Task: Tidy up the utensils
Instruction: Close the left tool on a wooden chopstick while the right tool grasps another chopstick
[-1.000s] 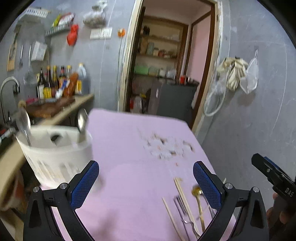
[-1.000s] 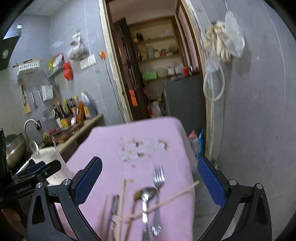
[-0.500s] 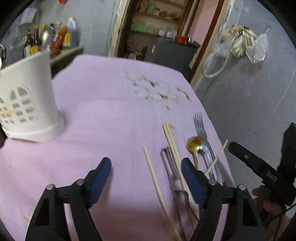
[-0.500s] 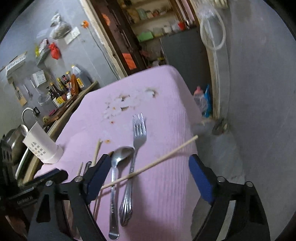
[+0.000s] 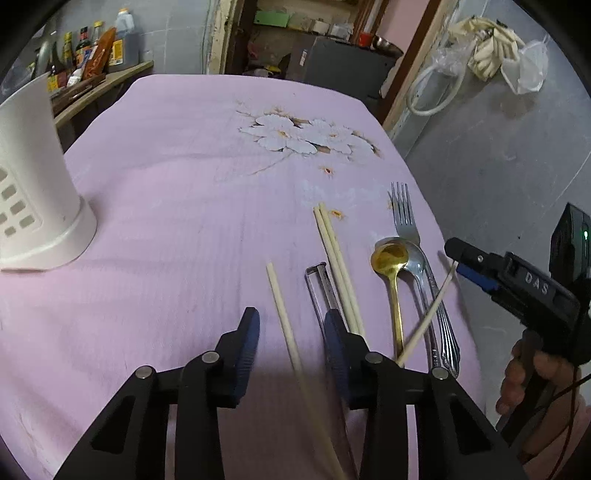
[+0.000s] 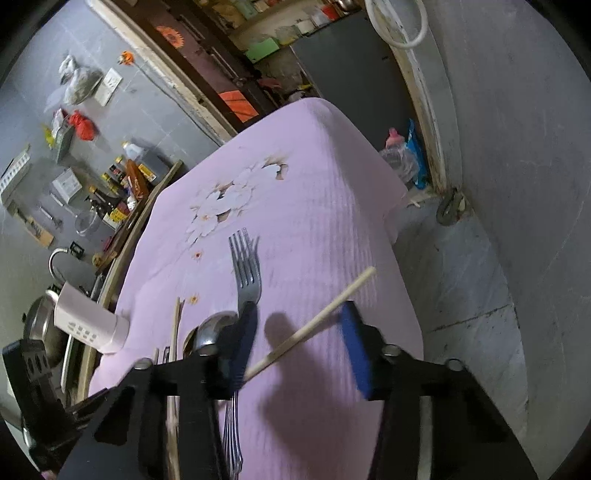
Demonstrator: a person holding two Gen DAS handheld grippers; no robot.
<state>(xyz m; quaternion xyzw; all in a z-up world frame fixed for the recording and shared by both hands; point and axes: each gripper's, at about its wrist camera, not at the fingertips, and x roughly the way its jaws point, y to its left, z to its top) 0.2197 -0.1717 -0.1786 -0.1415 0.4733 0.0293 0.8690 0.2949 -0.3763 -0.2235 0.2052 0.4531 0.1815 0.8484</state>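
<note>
Utensils lie on the pink tablecloth (image 5: pixel 177 206). My left gripper (image 5: pixel 291 332) is open, low over a single wooden chopstick (image 5: pixel 282 317) that runs between its fingers. To its right lie a metal peeler (image 5: pixel 319 284), a chopstick pair (image 5: pixel 334 251), a gold spoon (image 5: pixel 392 266), a steel spoon (image 5: pixel 419 258) and a fork (image 5: pixel 404 221). A slanted chopstick (image 6: pixel 317 321) lies across them. My right gripper (image 6: pixel 299 339) is open around that slanted chopstick, just above the cloth. The white utensil holder (image 5: pixel 33 192) stands at the left.
The table's right edge drops to a grey floor (image 6: pixel 480 258). A counter with bottles (image 5: pixel 92 44) and a sink lie left of the table. A doorway with shelves (image 5: pixel 314 29) is behind.
Both grippers have dropped down toward the utensils and narrowed their opening. The left now straddles the single chopstick; the right now straddles the slanted chopstick.
</note>
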